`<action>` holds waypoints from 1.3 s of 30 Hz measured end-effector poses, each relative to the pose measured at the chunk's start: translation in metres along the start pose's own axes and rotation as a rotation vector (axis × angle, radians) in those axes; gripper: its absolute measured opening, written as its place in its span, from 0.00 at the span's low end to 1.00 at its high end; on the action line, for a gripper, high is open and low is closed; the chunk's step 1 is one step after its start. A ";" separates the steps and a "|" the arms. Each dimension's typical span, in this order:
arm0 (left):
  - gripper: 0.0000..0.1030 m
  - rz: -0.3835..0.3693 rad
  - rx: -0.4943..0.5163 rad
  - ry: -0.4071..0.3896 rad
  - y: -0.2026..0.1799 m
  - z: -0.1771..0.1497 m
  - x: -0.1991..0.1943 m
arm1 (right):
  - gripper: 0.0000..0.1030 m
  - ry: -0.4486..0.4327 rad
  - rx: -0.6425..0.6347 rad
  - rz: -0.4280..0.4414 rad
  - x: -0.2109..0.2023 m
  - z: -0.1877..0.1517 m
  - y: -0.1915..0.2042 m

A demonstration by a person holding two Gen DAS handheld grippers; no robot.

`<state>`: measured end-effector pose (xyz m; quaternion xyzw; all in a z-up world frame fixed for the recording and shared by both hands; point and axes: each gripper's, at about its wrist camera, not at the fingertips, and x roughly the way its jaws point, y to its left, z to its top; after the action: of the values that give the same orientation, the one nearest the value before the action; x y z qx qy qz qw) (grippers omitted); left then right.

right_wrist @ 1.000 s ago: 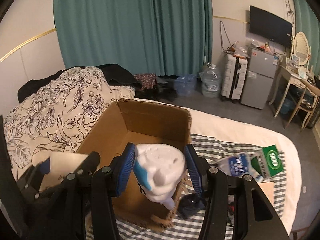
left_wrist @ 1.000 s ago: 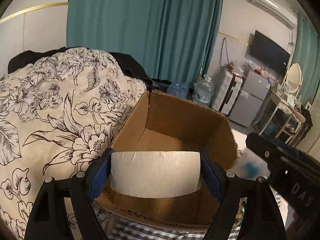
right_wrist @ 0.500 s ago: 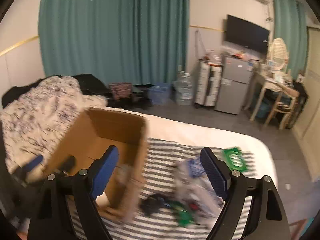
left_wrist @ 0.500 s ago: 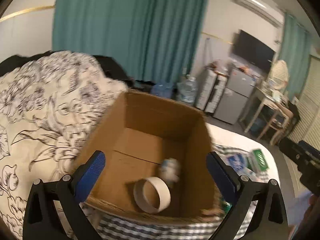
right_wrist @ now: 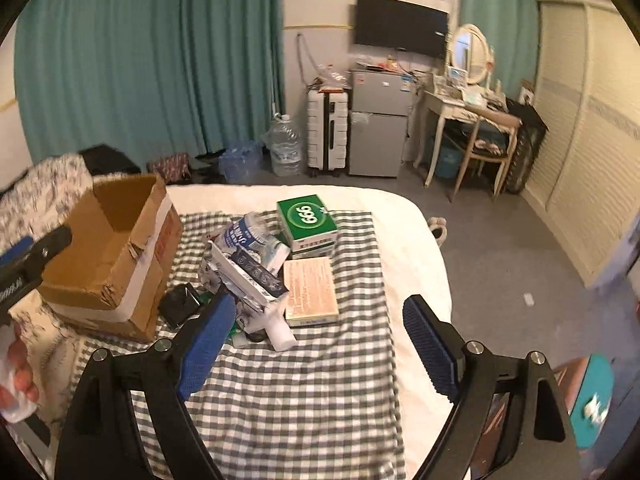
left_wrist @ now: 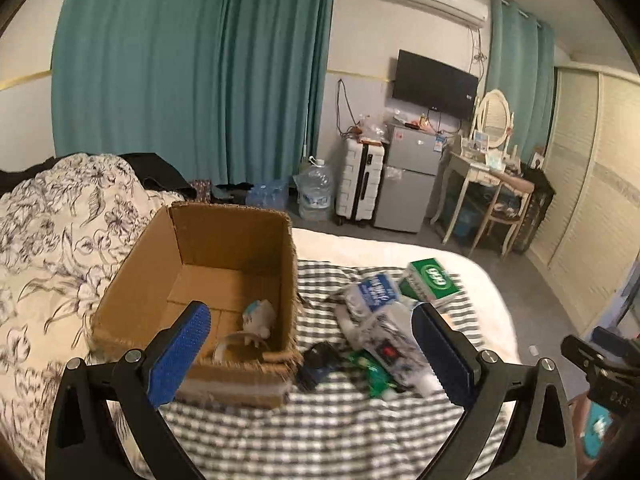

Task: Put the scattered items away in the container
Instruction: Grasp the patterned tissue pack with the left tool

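Note:
An open cardboard box (left_wrist: pixel 224 240) stands on the bed at the left; it also shows in the right wrist view (right_wrist: pixel 120 240). Inside it lie a tape roll (left_wrist: pixel 236 346) and a white-and-blue toy (left_wrist: pixel 258 316). Right of the box lies a pile: a green 999 box (right_wrist: pixel 308 216), blue-and-white packets (right_wrist: pixel 248 240), a tan flat box (right_wrist: pixel 310 290) and a black item (right_wrist: pixel 180 304). My left gripper (left_wrist: pixel 316 352) is open and empty, above the box's near right corner. My right gripper (right_wrist: pixel 320 344) is open and empty, above the checked cloth in front of the pile.
A floral duvet (left_wrist: pixel 52 232) lies left of the box. The checked cloth (right_wrist: pixel 280 400) covers the bed's near part. Beyond the bed stand a white suitcase (right_wrist: pixel 328 132), a grey fridge (right_wrist: pixel 378 120), a water jug (right_wrist: pixel 285 144) and a dressing table with chair (right_wrist: pixel 476 128).
Both grippers have opened and let go: the tape roll and the white toy now lie in the box. Both grippers have pulled back and swung right towards the pile.

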<state>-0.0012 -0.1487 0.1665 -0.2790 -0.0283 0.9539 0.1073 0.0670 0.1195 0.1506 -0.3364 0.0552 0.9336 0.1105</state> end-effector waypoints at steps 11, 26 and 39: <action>1.00 0.061 -0.004 0.169 -0.045 0.038 -0.049 | 0.87 -0.115 0.079 0.151 -0.089 0.066 -0.005; 1.00 0.000 -0.038 0.340 -0.098 -0.024 0.100 | 0.92 -0.178 0.007 0.025 -0.047 0.043 -0.030; 1.00 -0.043 -0.106 0.456 -0.105 -0.064 0.209 | 0.92 -0.117 0.173 -0.003 0.126 0.024 -0.054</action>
<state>-0.1184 -0.0008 0.0146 -0.4916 -0.0595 0.8610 0.1164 -0.0294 0.1972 0.0871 -0.2706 0.1287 0.9432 0.1438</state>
